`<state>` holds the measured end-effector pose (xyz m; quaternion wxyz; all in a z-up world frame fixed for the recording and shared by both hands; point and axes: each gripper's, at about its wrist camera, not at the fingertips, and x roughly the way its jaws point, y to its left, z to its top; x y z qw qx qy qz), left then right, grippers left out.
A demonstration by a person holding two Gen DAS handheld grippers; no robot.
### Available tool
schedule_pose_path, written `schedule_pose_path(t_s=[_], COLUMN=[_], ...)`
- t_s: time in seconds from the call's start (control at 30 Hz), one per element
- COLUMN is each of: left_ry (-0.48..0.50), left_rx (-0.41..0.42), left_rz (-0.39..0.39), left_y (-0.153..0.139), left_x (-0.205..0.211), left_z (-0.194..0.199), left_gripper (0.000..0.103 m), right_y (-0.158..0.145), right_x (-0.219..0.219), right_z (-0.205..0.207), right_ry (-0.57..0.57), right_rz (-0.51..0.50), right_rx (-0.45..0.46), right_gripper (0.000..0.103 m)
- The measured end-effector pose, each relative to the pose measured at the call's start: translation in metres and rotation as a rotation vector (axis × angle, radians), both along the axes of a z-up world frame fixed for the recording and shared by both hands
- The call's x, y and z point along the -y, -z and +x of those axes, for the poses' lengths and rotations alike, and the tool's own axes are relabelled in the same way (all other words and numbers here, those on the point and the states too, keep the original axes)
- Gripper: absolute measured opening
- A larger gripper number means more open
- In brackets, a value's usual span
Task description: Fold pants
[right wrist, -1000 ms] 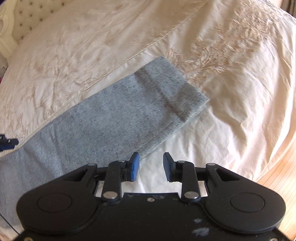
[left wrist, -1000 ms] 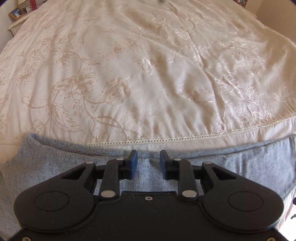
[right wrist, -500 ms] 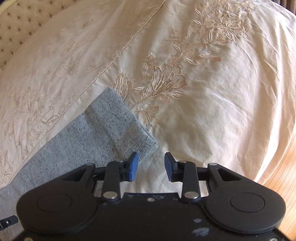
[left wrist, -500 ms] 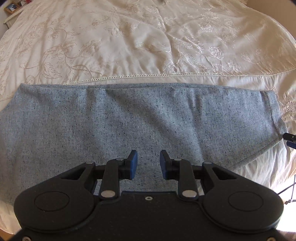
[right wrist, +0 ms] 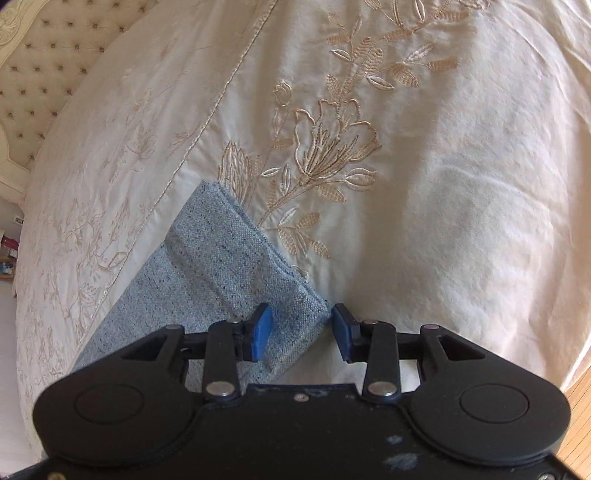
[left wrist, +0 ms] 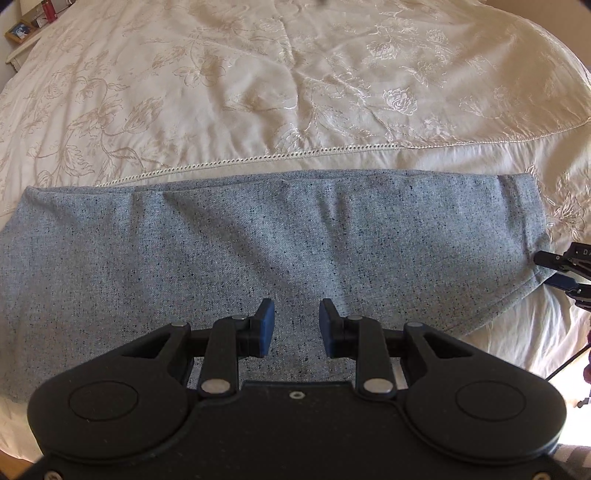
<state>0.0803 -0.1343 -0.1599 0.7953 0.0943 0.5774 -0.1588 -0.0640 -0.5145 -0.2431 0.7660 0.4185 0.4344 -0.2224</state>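
Observation:
Grey speckled pants (left wrist: 258, 243) lie flat as a long strip across the cream bedspread, legs stacked. My left gripper (left wrist: 293, 328) is open and empty, hovering over the middle of the strip near its front edge. My right gripper (right wrist: 300, 330) is open, with the near corner of the pants' hemmed end (right wrist: 236, 266) lying between its blue pads; the jaws do not press the cloth. The right gripper's fingertips also show in the left wrist view (left wrist: 561, 273) at the strip's right end.
The cream embroidered bedspread (left wrist: 295, 92) covers the bed. A tufted headboard (right wrist: 44, 62) is at the far left in the right wrist view. The bed's edge and wooden floor (right wrist: 580, 417) are at the lower right. A shelf with small items (left wrist: 26, 26) stands at the far left.
My left gripper has pulled back from the pants' far edge, so the whole strip shows. My right gripper has moved along the leg to the hem corner, now between its pads.

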Motion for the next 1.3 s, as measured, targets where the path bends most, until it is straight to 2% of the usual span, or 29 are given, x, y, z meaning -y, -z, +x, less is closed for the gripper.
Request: schedule_pose_path(t_s=[0.1, 0.13, 0.17, 0.2, 0.23, 0.47, 0.6, 0.67, 0.73, 0.8, 0.87, 0.97, 1.1, 1.2, 1.3], left_ry=[0.021, 0.023, 0.031, 0.037, 0.043, 0.034, -0.057, -0.096, -0.096, -0.068, -0.052, -0.071, -0.076, -0.049, -0.022], left_rx=[0.000, 0.002, 0.002, 0.000, -0.004, -0.013, -0.014, -0.046, -0.084, -0.081, -0.059, -0.033, -0.032, -0.057, -0.110], left_rz=[0.014, 0.012, 0.016, 0.019, 0.020, 0.026, 0.044, 0.049, 0.070, 0.097, 0.103, 0.064, 0.028, 0.028, 0.052], left_y=[0.002, 0.003, 0.004, 0.006, 0.009, 0.025, 0.037, 0.048, 0.061, 0.065, 0.058, 0.041, 0.023, 0.026, 0.042], left_x=[0.008, 0.011, 0.014, 0.017, 0.020, 0.038, 0.040, 0.040, 0.045, 0.051, 0.054, 0.046, 0.032, 0.027, 0.028], left_z=[-0.001, -0.001, -0.001, 0.001, 0.003, 0.033, 0.062, 0.078, 0.091, 0.096, 0.097, 0.088, 0.057, 0.034, 0.027], left_gripper=[0.036, 0.036, 0.036, 0.036, 0.036, 0.036, 0.035, 0.034, 0.034, 0.033, 0.033, 0.033, 0.033, 0.033, 0.033], right_y=[0.002, 0.001, 0.000, -0.002, -0.003, -0.042, -0.058, -0.064, -0.067, -0.069, -0.070, -0.075, -0.077, -0.077, -0.079], right_x=[0.002, 0.002, 0.002, 0.002, 0.002, -0.005, -0.007, -0.009, -0.012, -0.014, -0.014, -0.016, -0.018, -0.020, -0.024], right_z=[0.003, 0.004, 0.005, 0.006, 0.006, 0.007, 0.005, 0.006, 0.012, 0.016, 0.015, 0.014, 0.017, 0.020, 0.022], right_ry=[-0.013, -0.033, -0.059, -0.088, -0.105, -0.188, -0.205, -0.218, -0.228, -0.234, -0.241, -0.254, -0.260, -0.259, -0.256], right_rz=[0.014, 0.013, 0.016, 0.027, 0.035, -0.017, -0.024, -0.028, -0.032, -0.038, -0.045, -0.052, -0.062, -0.074, -0.095], right_rx=[0.009, 0.011, 0.016, 0.024, 0.031, 0.082, 0.105, 0.112, 0.112, 0.114, 0.113, 0.117, 0.115, 0.108, 0.099], right_gripper=[0.042, 0.039, 0.035, 0.015, 0.012, 0.012, 0.012, 0.012, 0.012, 0.012, 0.012, 0.012, 0.012, 0.012, 0.012])
